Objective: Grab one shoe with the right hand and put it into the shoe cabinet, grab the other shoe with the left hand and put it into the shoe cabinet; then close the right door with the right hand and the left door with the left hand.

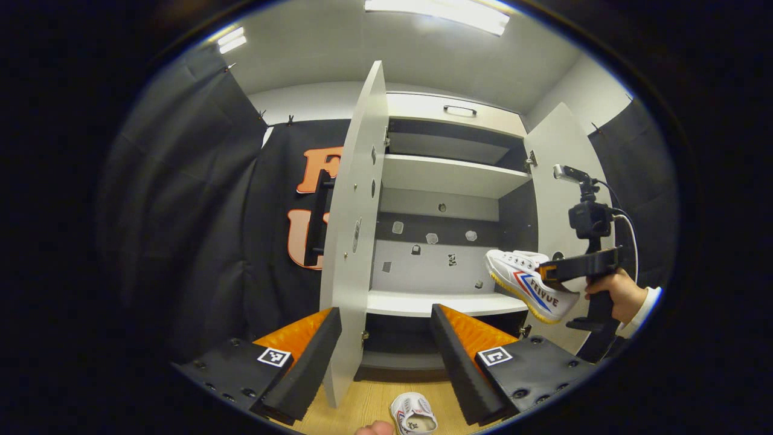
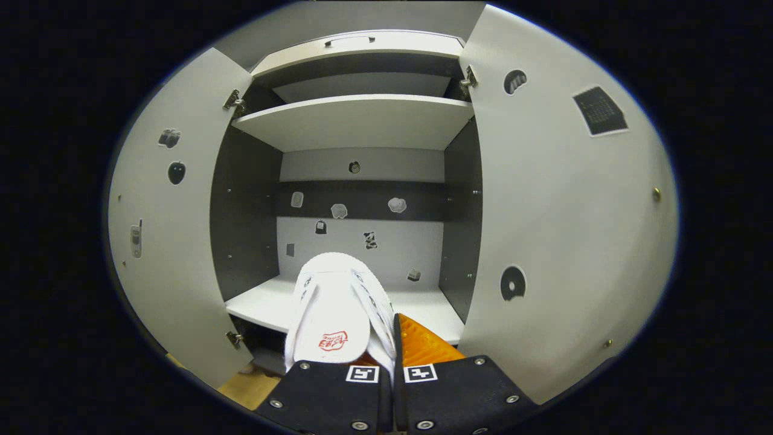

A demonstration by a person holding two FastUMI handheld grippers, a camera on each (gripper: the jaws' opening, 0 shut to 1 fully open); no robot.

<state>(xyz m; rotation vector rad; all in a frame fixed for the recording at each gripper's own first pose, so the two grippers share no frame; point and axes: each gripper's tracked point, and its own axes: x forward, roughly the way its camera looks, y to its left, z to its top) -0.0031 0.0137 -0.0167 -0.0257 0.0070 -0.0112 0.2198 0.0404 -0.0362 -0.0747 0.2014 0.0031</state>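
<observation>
The shoe cabinet (image 1: 450,175) stands open in the middle of the left gripper view, with its left door (image 1: 353,241) swung out edge-on toward the camera and its right door (image 1: 558,181) folded back at the right of the frame. Its shelves carry no shoe: the lower shelf (image 1: 423,302) is bare, and small stickers dot the back panel above it. In the right gripper view the same cabinet (image 2: 356,121) fills the centre, left door (image 2: 175,241) at the left of the frame, right door (image 2: 561,229) at the right, and the lower shelf (image 2: 266,302) lies just beyond the toe of the held shoe.

The second shoe (image 1: 413,414) sits on the wooden floor (image 1: 368,402) at the bottom edge of the left gripper view, cut off by the frame so only its opening and part of its side show. A fingertip pokes in beside it. The space under the lower shelf is dark and hard to read.

The right claw (image 1: 543,273), seen at the right of the left gripper view with a hand (image 1: 619,293) on its grip, is clenched on the heel end of a white shoe (image 1: 528,284), which hangs tilted in the air in front of the right door, not yet on a shelf. In the right gripper view that claw (image 2: 392,338) has the shoe (image 2: 338,314) pinched between its fingers, toe pointing into the cabinet. The left claw (image 1: 383,338) is spread wide and holds nothing; the left door's edge stands between its fingers.
</observation>
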